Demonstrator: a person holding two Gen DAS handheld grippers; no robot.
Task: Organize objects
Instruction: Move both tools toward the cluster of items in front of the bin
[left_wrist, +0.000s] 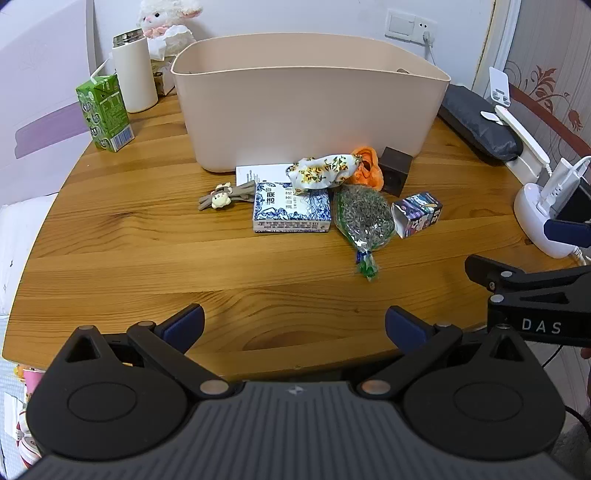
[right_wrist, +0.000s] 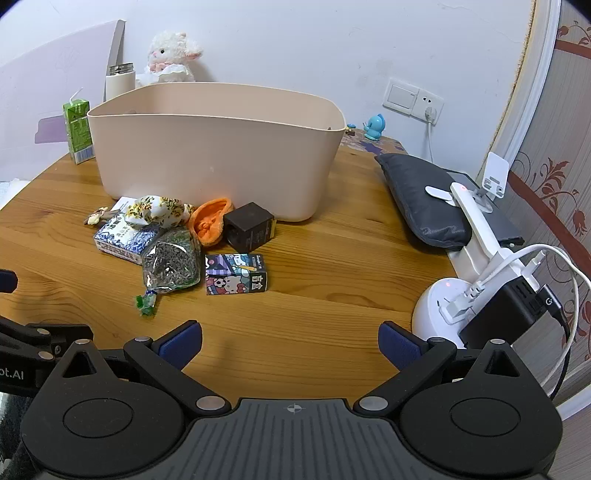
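Note:
A beige plastic bin (left_wrist: 306, 110) (right_wrist: 214, 155) stands at the back of the round wooden table (left_wrist: 147, 258). A cluster lies in front of it: a sheep hair clip (left_wrist: 225, 197), a blue-and-white box (left_wrist: 290, 212) (right_wrist: 123, 236), a floral pouch (left_wrist: 325, 171) (right_wrist: 159, 210), an orange cloth piece (left_wrist: 367, 170) (right_wrist: 210, 223), a dark cube box (left_wrist: 395, 171) (right_wrist: 249, 225), a bag of dried herbs (left_wrist: 364, 218) (right_wrist: 171, 260) and a cartoon box (left_wrist: 417, 214) (right_wrist: 236, 278). My left gripper (left_wrist: 294, 325) and right gripper (right_wrist: 291, 339) hover open near the table's front edge, nothing between their fingers.
A green drink carton (left_wrist: 105, 112), a white bottle (left_wrist: 135, 74) and a plush lamb (right_wrist: 171, 59) stand at the back left. A dark grey pouch (right_wrist: 424, 199) and a white charging stand with cables (right_wrist: 443, 306) occupy the right side. Bare wood lies between the cluster and both grippers.

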